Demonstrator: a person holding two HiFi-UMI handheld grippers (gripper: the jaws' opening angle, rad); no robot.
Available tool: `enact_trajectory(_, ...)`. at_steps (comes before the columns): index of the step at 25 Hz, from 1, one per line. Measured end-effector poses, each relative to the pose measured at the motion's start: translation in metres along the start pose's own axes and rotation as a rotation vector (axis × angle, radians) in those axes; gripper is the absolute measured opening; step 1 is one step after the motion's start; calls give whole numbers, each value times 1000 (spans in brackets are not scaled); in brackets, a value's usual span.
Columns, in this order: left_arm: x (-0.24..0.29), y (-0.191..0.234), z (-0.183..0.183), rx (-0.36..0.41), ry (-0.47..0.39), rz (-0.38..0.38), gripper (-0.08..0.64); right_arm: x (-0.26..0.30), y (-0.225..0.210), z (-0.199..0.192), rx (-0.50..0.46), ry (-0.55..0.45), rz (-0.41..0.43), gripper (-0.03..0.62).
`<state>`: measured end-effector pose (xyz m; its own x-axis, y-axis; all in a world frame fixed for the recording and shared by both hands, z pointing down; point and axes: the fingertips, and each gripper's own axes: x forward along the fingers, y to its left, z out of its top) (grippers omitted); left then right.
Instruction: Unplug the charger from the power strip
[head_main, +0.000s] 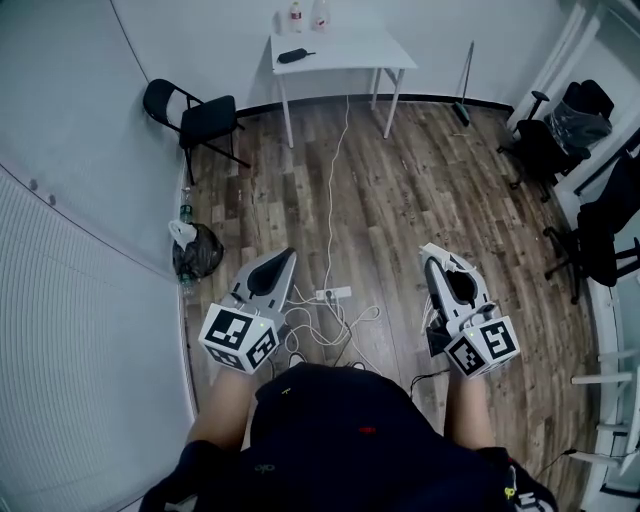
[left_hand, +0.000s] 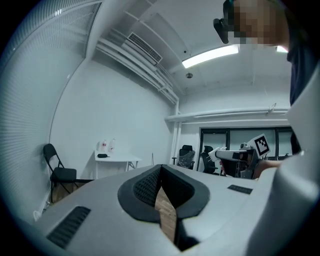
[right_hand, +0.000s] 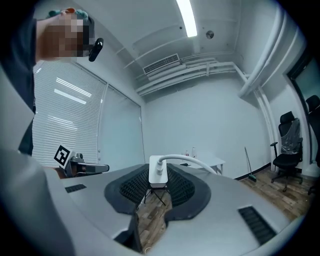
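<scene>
The wood floor (head_main: 450, 180) fills most of the head view. A white counter (head_main: 340, 50) stands by the far wall, well apart from the work. The person stands and holds both tongs up and level, one on each side.

The left tongs (left_hand: 161, 169) are clenched with nothing in them. Only a thin slit of floor shows between them lower down. The right tongs (right_hand: 159, 181) are clamped on the charger (right_hand: 158, 170). This small white block sits between the black pads, and its white cable (right_hand: 195, 161) curves away to the right.

The power strip (head_main: 333, 294) lies on the floor, between the two tongs and far below them. Loose white cords (head_main: 330, 330) curl on the floor near it. The charger is up in the air, well apart from the strip.

So I think the pull is done and the charger is out. The next move is likely to bring the charger down gently, lay it on the floor near the strip, and then let the right tongs go loose. The cable hangs off the charger, so a slow move may keep it from tugging.
</scene>
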<state>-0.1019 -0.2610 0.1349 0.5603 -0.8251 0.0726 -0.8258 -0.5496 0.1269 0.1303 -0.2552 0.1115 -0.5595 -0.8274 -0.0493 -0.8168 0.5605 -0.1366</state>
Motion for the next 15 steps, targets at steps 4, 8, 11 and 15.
enact_trajectory(4, -10, 5, 1, 26, -1, 21, 23, 1, 7, 1, 32, -17, -3, 109)
enact_trajectory(8, -15, 10, 7, 39, -2, 28, 23, 7, 17, 5, 21, -21, 16, 109)
enact_trajectory(11, -18, 14, 8, 33, -6, 40, 23, 10, 25, 0, 2, -6, 31, 109)
enact_trajectory(15, -18, 14, 8, 29, 1, 39, 23, 11, 32, -1, 10, 10, 43, 109)
